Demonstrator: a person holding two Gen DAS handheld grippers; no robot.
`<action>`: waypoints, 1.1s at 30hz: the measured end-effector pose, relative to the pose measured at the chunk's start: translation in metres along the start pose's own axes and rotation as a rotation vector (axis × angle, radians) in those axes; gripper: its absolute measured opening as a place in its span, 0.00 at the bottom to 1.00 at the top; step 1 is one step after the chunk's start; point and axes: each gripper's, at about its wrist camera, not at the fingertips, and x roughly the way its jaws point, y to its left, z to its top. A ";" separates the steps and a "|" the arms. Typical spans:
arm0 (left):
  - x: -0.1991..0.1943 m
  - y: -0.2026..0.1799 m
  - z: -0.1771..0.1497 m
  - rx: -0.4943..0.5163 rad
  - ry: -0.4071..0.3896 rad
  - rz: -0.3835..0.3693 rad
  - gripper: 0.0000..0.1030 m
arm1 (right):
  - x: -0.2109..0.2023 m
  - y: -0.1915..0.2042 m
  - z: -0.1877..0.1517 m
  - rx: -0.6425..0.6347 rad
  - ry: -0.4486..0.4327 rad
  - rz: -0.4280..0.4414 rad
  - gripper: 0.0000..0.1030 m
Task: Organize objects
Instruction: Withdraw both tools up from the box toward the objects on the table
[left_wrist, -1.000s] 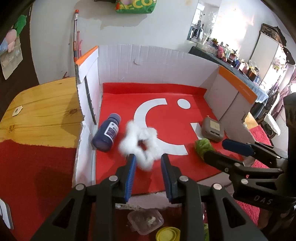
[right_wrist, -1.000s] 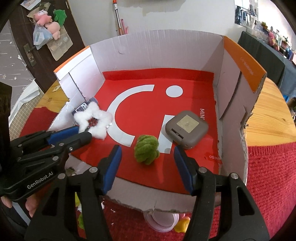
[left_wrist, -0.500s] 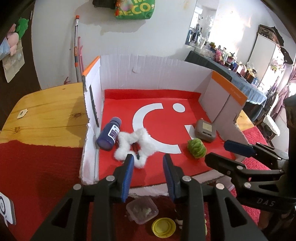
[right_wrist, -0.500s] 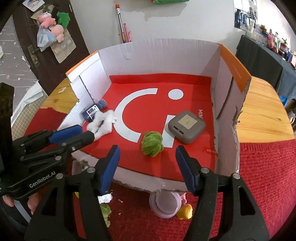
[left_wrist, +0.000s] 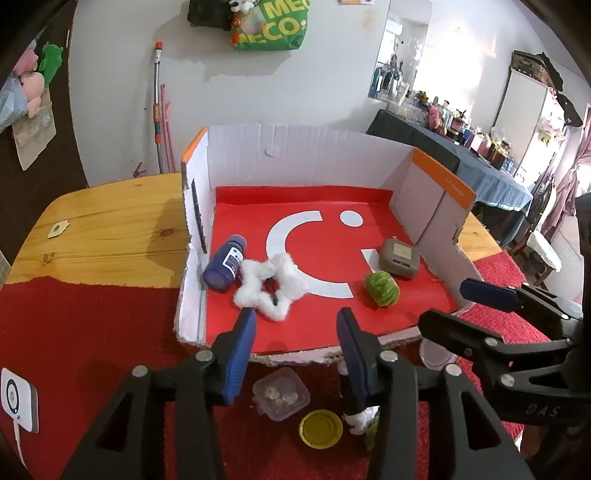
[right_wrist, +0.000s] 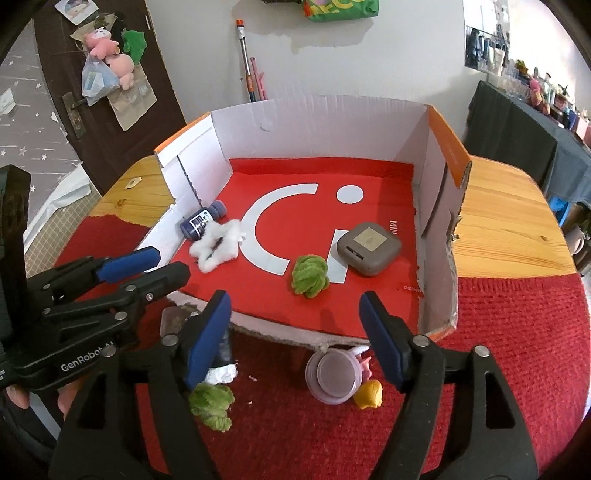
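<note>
An open cardboard box (left_wrist: 436, 192) (right_wrist: 443, 155) with a red floor holds a blue bottle (left_wrist: 224, 264) (right_wrist: 201, 222) on its side, a white fluffy star (left_wrist: 269, 284) (right_wrist: 218, 245), a green pompom (left_wrist: 382, 288) (right_wrist: 309, 275) and a grey case (left_wrist: 399, 258) (right_wrist: 367, 249). My left gripper (left_wrist: 295, 339) is open and empty, just outside the box's front edge. My right gripper (right_wrist: 295, 332) is open and empty, above the red cloth in front of the box. On the cloth lie a clear tub (left_wrist: 281, 393), a yellow lid (left_wrist: 320, 429), a lilac cup (right_wrist: 334, 376), a yellow toy (right_wrist: 368, 394) and a green pompom (right_wrist: 212, 404).
The box stands on a wooden table (left_wrist: 103, 236) partly covered by red cloth (right_wrist: 517, 350). A white device (left_wrist: 16, 398) lies at the left edge. A broom handle (right_wrist: 245, 59) leans on the back wall. Each gripper shows in the other's view: the right gripper (left_wrist: 476, 302) and the left gripper (right_wrist: 155, 266).
My left gripper let go of the white star, opened wider and drew back out of the box. My right gripper also drew back. The star now rests beside the blue bottle.
</note>
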 end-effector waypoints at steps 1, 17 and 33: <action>-0.002 0.000 -0.001 -0.001 -0.002 0.001 0.50 | -0.002 0.001 -0.001 0.000 -0.002 -0.001 0.72; -0.025 -0.005 -0.018 0.000 -0.042 0.039 0.78 | -0.029 0.008 -0.020 -0.011 -0.042 -0.021 0.85; -0.036 -0.007 -0.036 -0.007 -0.048 0.055 0.86 | -0.043 0.012 -0.041 -0.019 -0.051 -0.031 0.95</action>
